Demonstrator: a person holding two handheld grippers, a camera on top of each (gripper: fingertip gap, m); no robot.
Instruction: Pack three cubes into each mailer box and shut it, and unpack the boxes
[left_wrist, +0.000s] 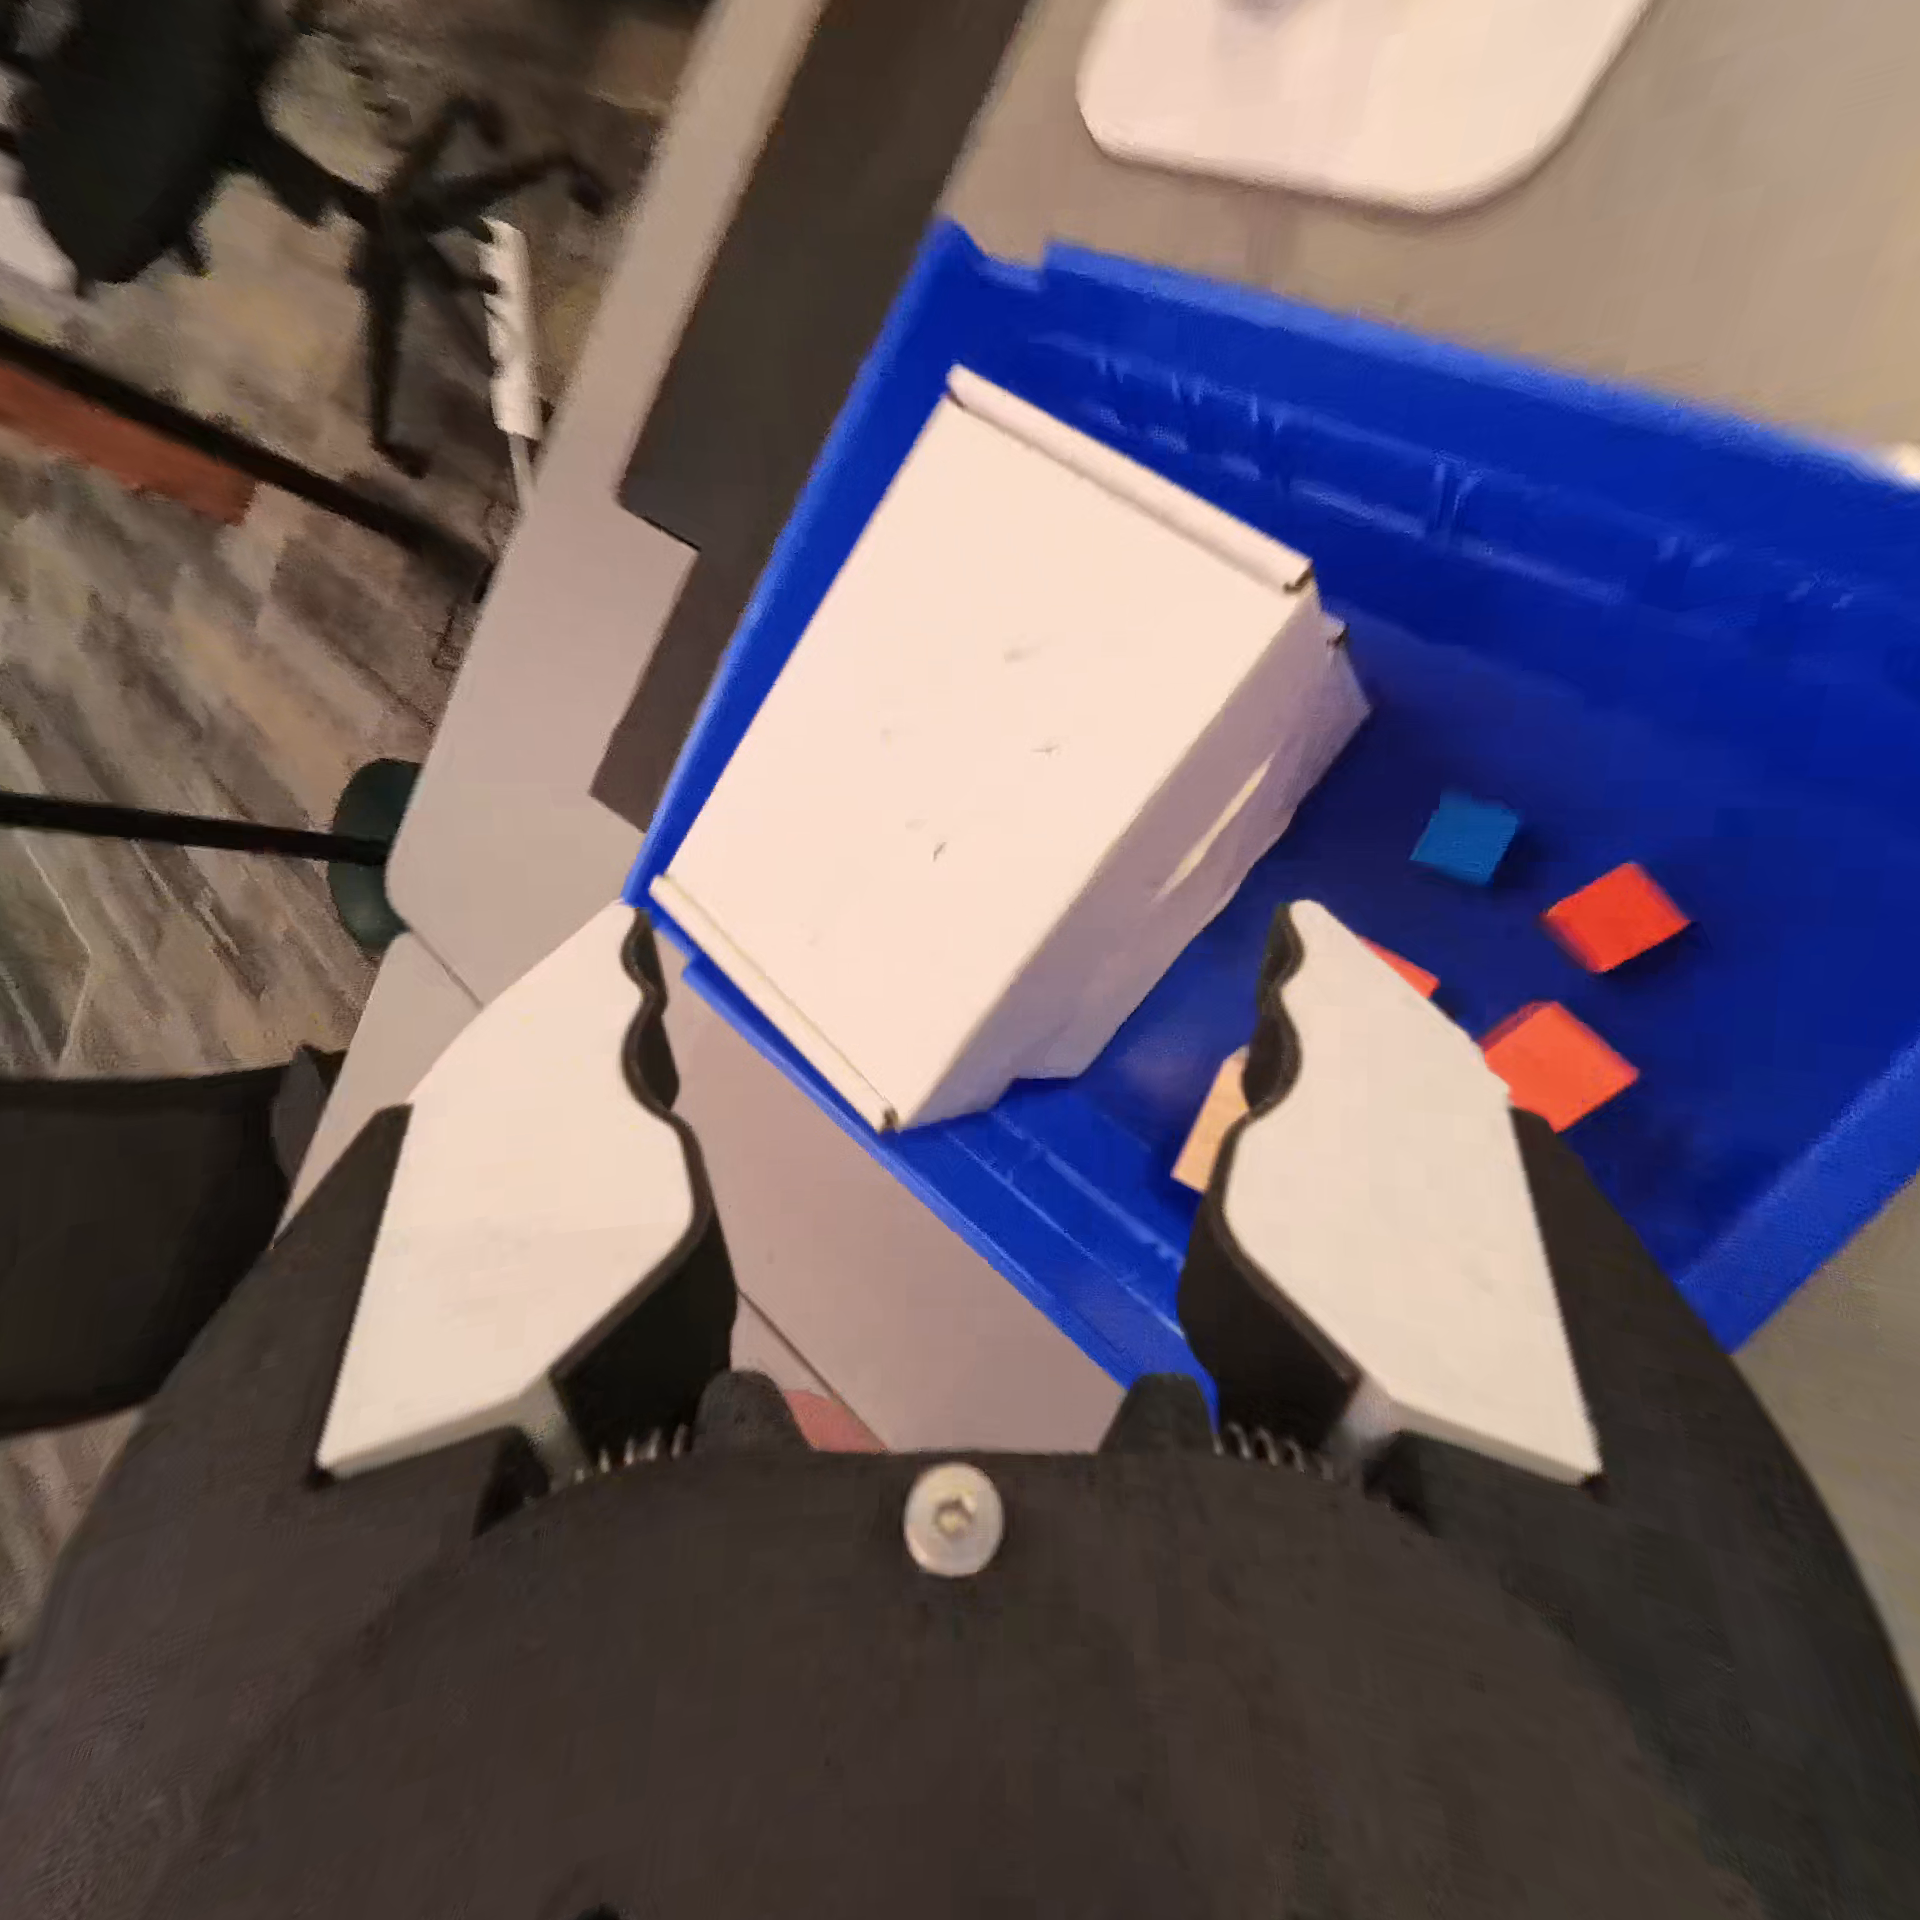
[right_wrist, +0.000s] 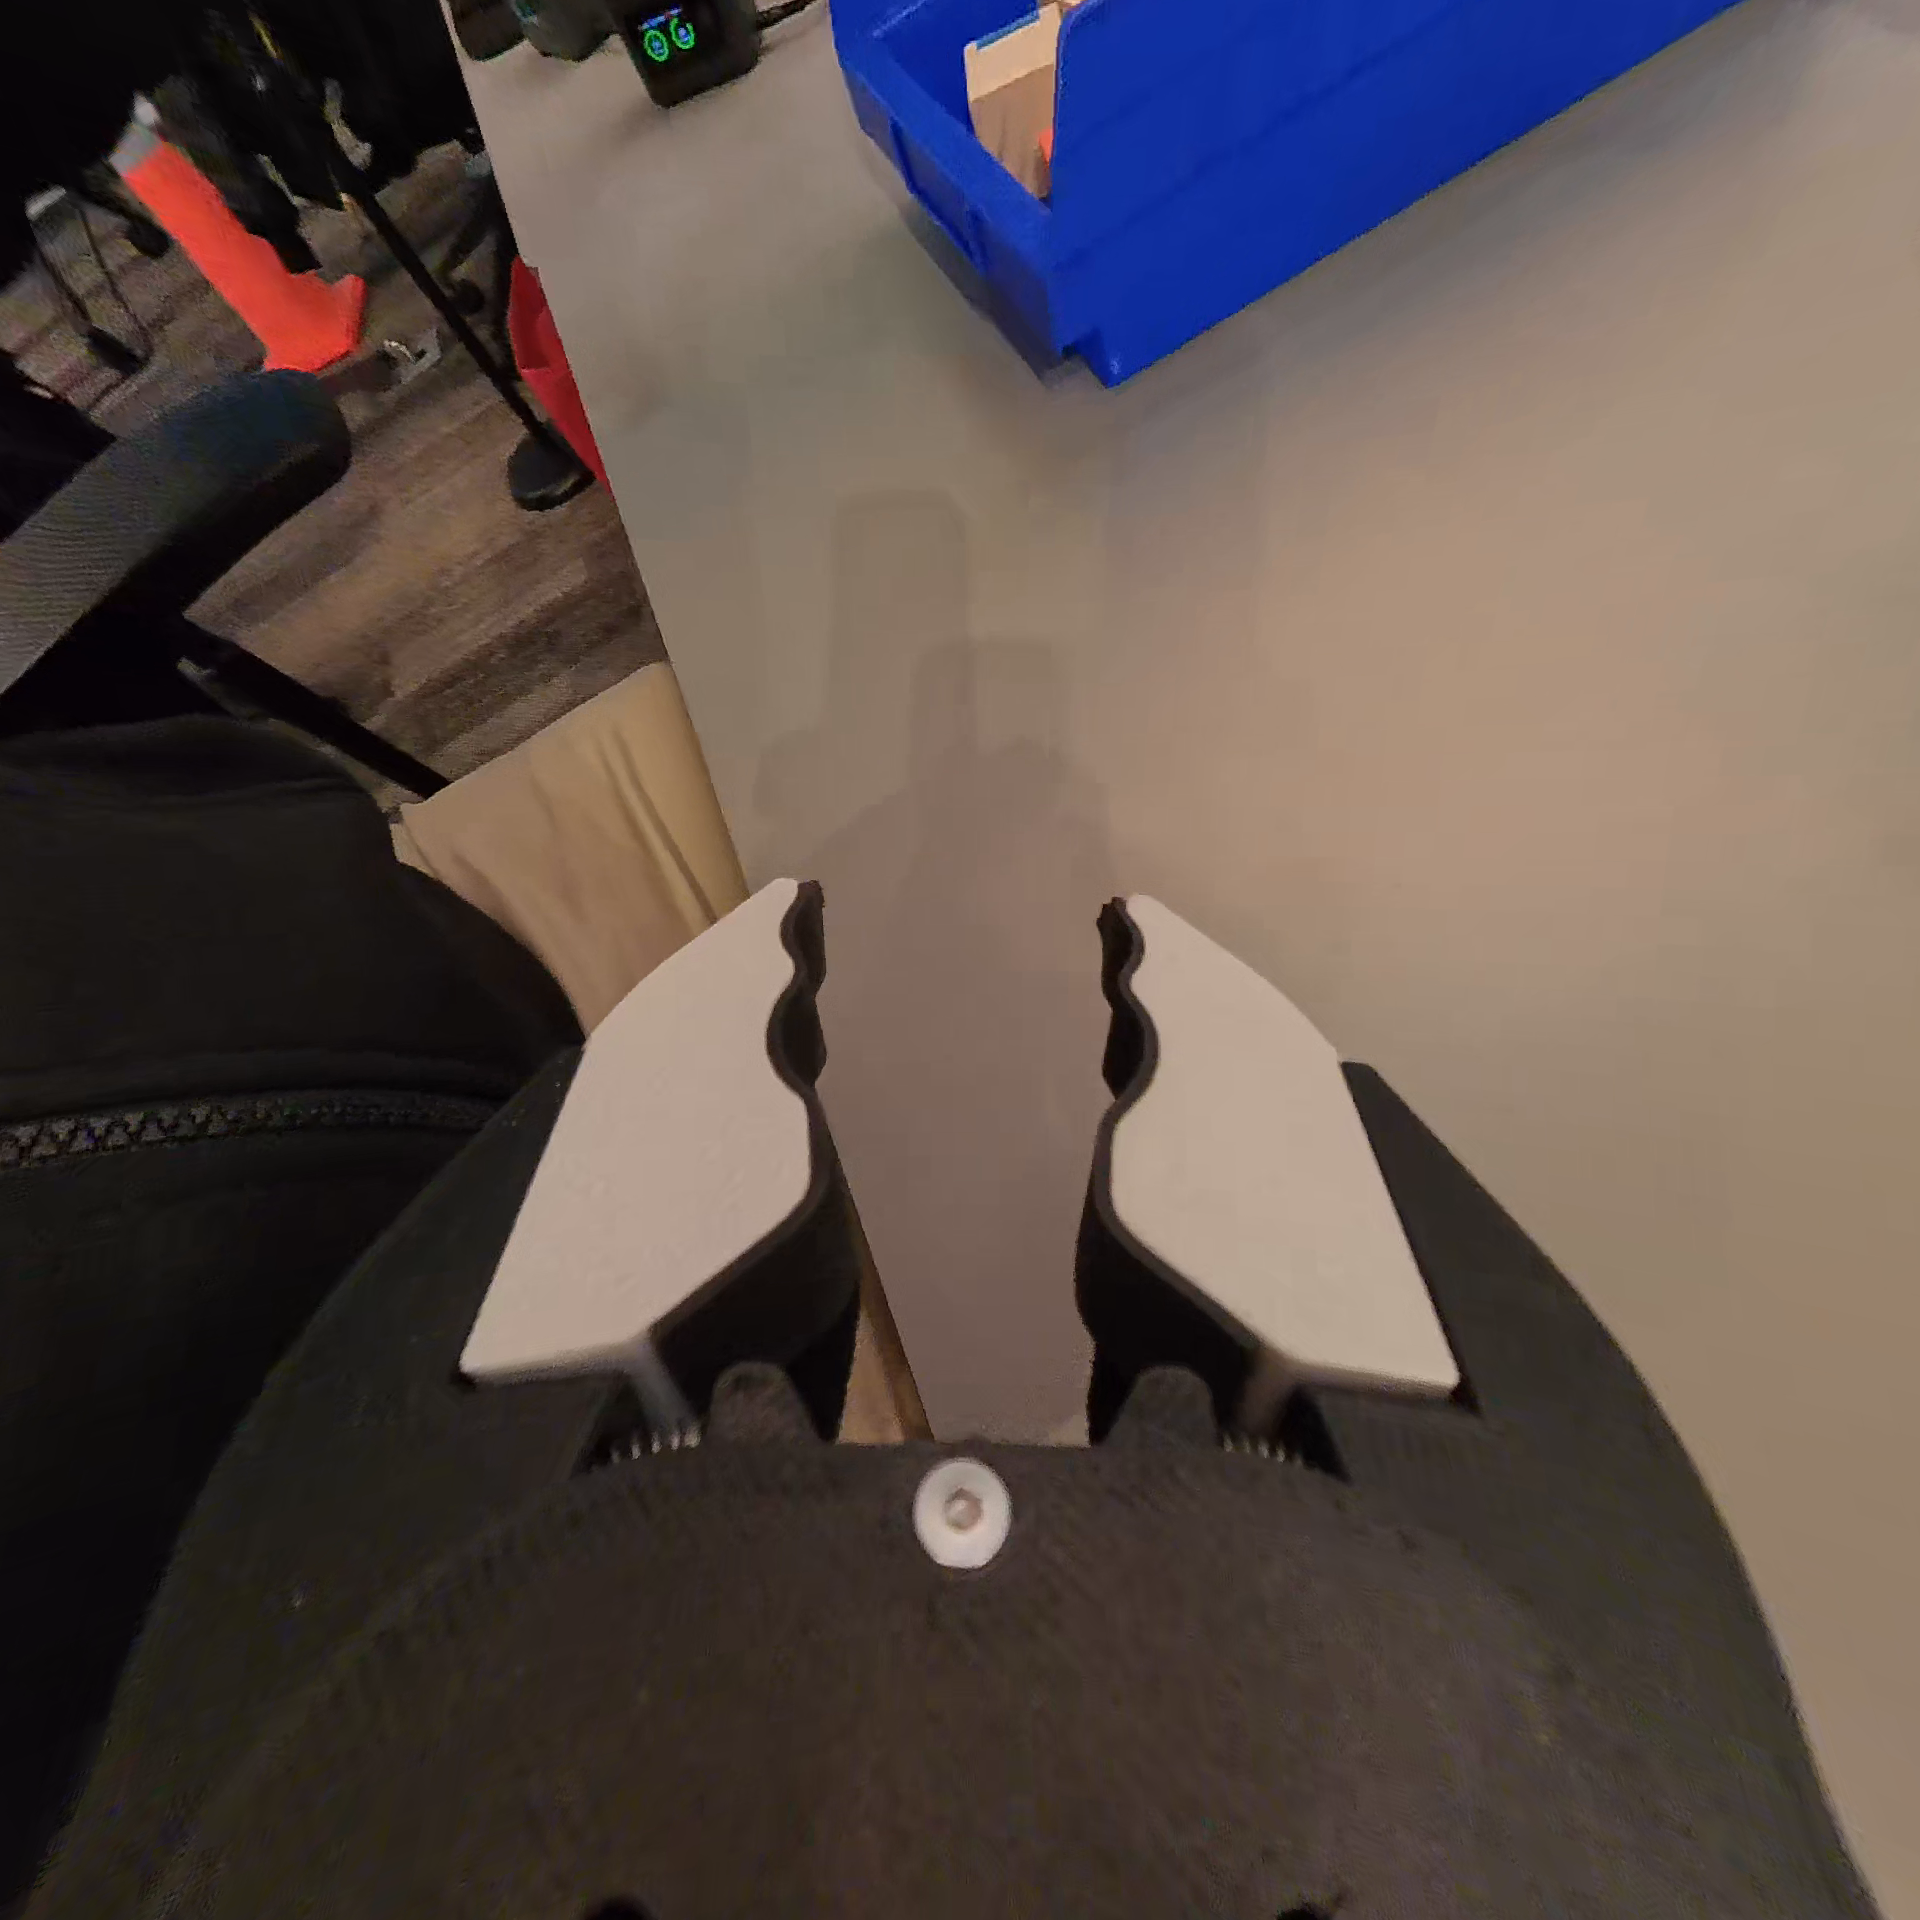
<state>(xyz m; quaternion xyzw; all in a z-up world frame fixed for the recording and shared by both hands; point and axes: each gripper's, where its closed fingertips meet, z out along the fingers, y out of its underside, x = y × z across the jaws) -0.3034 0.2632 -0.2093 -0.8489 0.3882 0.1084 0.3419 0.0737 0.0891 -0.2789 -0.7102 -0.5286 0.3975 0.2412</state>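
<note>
Left claw (left_wrist: 956, 914): spread, empty, over the bin's near wall, likely lining up on the box.
Box (left_wrist: 997, 748): shut, tilted inside the bin (left_wrist: 1455, 436).
Cubes (left_wrist: 1616, 914): loose on the bin floor, right of the box.
Right claw (right_wrist: 961, 904): spread, empty, over bare table (right_wrist: 1455, 727), well short of the bin.

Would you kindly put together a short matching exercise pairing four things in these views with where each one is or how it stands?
Things:
1. mailer box
2. blue cube
3. left tongs
4. right tongs

Places or states:
A. open, over bare grey table, away from the bin
B. shut, tilted, leaning on the bin's wall
C. lying loose on the bin floor beside red cubes
D. open, hovering at the bin's near rim

Pairs: 1-B, 2-C, 3-D, 4-A

The bin is the blue bin; one red cube lies near the blue one.
</note>
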